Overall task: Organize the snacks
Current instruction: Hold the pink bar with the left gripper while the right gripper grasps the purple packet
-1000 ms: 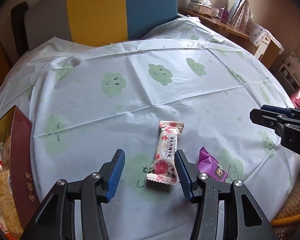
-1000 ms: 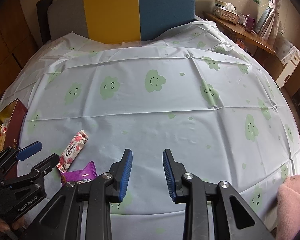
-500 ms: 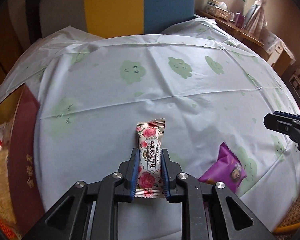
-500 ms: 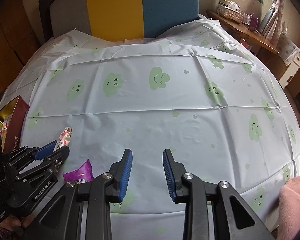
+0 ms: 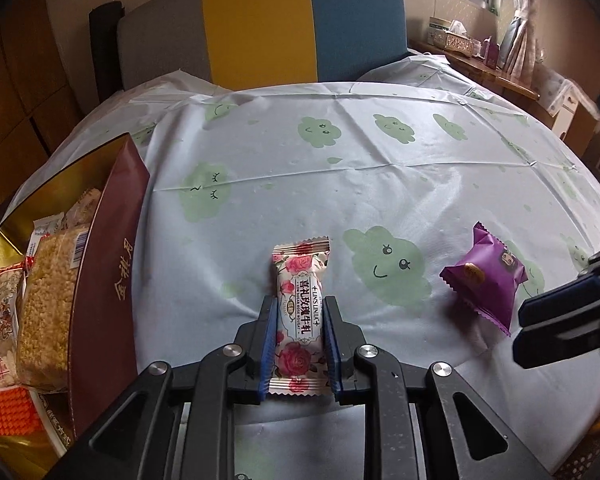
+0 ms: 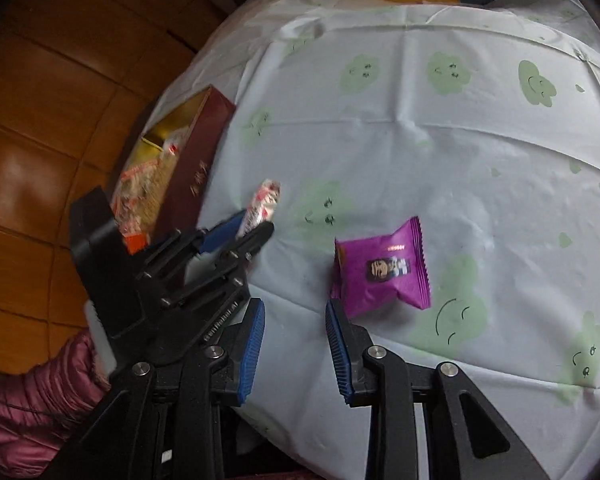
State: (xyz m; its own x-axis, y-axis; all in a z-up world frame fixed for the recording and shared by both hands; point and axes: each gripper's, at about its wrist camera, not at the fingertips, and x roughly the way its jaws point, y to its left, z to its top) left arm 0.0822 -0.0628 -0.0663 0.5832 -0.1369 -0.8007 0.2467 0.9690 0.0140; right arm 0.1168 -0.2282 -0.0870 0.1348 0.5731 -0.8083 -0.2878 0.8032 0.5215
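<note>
Left claw (image 5: 299,346): gripping the rose nougat bar (image 5: 299,317) by its long sides, above the worktop (image 5: 380,184).
Right claw (image 6: 295,340): gaping wide, nearing the purple packet (image 6: 382,269) lying on the worktop.
Destination: snack box (image 5: 108,264), left.
Handling: wrappers likely light, crinkly, slippery; pinch mid-body, not the sealed ends.

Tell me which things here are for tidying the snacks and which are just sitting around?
For the job:
rose nougat bar, held in the left gripper
purple snack packet, in front of the open right gripper
maroon snack box

Just sitting around:
cloud tablecloth
yellow and blue chair
tissue box
</note>
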